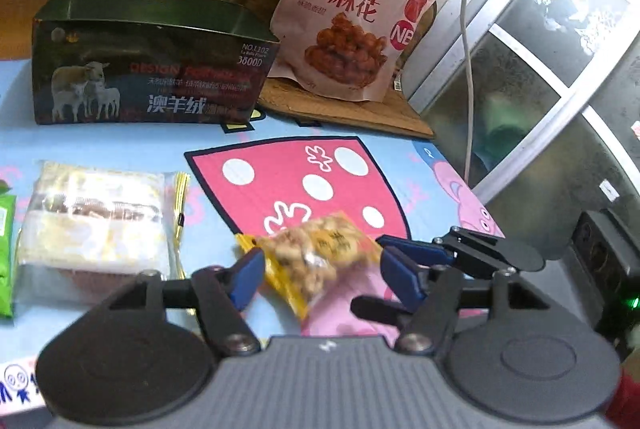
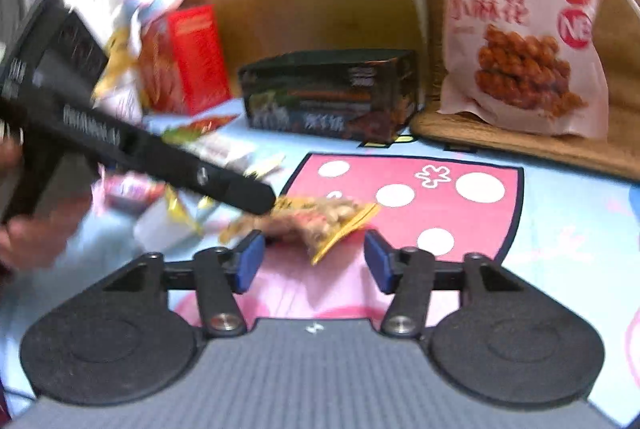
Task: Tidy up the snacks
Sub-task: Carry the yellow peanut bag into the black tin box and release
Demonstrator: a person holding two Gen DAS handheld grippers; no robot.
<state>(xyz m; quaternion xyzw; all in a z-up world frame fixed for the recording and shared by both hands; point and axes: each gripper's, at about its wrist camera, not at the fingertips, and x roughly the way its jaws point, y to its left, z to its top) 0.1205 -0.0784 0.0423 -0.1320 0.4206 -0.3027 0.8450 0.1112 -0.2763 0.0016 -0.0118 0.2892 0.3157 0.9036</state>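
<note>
Nut bag (image 1: 316,261): lies on the table (image 1: 120,145), low in the middle of the frame.
Feel: light, soft, crinkly, slippery; nuts could crush.
Hold: pinch a flat yellow edge.
Left hand-held gripper (image 1: 320,269): released, the bag is between its jaws.
Right hand-held gripper (image 2: 314,259): released, just behind the bag.
Box (image 1: 152,69): upper left.

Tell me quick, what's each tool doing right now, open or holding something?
Left tool: open, peanut packet between its fingers, not clamped.
Right tool: open, holding nothing; the same packet lies just ahead.
</note>
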